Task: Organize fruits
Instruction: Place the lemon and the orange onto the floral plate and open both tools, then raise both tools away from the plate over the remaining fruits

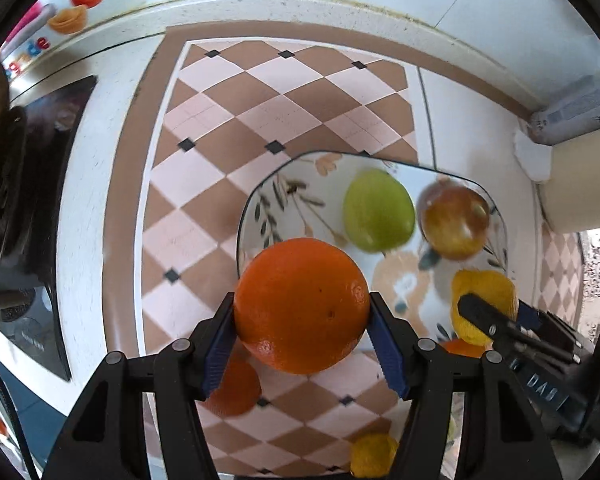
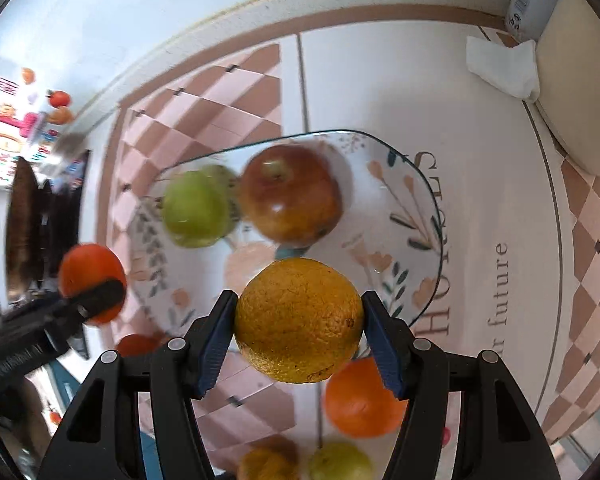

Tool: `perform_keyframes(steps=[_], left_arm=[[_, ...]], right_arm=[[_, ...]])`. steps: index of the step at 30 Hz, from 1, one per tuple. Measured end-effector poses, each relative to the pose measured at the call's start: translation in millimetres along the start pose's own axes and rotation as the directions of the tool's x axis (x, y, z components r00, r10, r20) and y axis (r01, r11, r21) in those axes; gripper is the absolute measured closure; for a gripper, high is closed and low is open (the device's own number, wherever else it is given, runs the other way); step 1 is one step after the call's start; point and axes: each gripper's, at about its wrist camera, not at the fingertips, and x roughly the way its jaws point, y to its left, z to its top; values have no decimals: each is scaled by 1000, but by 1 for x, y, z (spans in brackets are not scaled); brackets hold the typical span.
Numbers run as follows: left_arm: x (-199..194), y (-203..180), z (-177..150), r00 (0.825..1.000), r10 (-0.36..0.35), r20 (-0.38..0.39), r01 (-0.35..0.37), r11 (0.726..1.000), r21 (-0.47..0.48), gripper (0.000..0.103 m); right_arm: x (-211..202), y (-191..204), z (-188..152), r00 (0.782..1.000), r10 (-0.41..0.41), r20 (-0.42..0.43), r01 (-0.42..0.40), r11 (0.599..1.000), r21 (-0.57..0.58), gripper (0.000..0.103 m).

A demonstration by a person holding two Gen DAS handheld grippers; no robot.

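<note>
Glossy plate [image 1: 260,200], dimpled orange [image 1: 300,304]

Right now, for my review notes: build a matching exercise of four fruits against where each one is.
Things:
1. orange
2. yellow citrus
3. green apple
4. red apple

Places:
A. on the plate, nearer the patterned mat's checks
B. between the right gripper pads
C. on the plate, beside the green fruit, nearer the lettering
D. between the left gripper pads

Pairs: 1-D, 2-B, 3-A, 4-C
</note>
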Motion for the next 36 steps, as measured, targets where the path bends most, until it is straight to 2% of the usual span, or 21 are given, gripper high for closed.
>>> perform_keyframes(steps=[8,13,20,22,23,24,25,29,32,36], left_arm=[[36,-3,24,996,44,-76,-42,999,33,43],[53,-7,26,992,60,-110,-55,997,48,42],[60,-6,21,991,44,-129,-39,998,41,42],[60,-6,19,991,42,-126,-37,998,45,39],[59,-6,17,992,34,-118,-28,998,49,33],[57,-7,16,994,34,-107,-28,998,52,20],[55,-6,17,995,40,-97,-34,998,57,16],[43,-3,12,997,36,-61,-33,999,43,16],[30,-1,5,999,32,-32,-32,999,23,16],[3,5,-21,997,64,46,-65,998,15,16]], right_arm=[[17,-16,0,1000,-25,-5,25,1000,3,38],[22,-22,-4,1000,-17,-7,17,1000,24,37],[23,-21,-2,999,-27,-32,28,999,31,37],[18,-19,-2,999,-51,-16,52,999,13,32],[16,-17,-2,998,-54,-11,54,999,7,26],[13,-16,-2,998,-57,-8,57,998,2,24],[10,-16,-2,998,-65,-1,65,998,-4,24],[-3,-16,-6,996,-89,12,89,996,-20,12],[-17,-15,-11,993,-117,33,118,992,-36,12],[-36,-11,-19,984,-158,78,163,985,-63,12]])
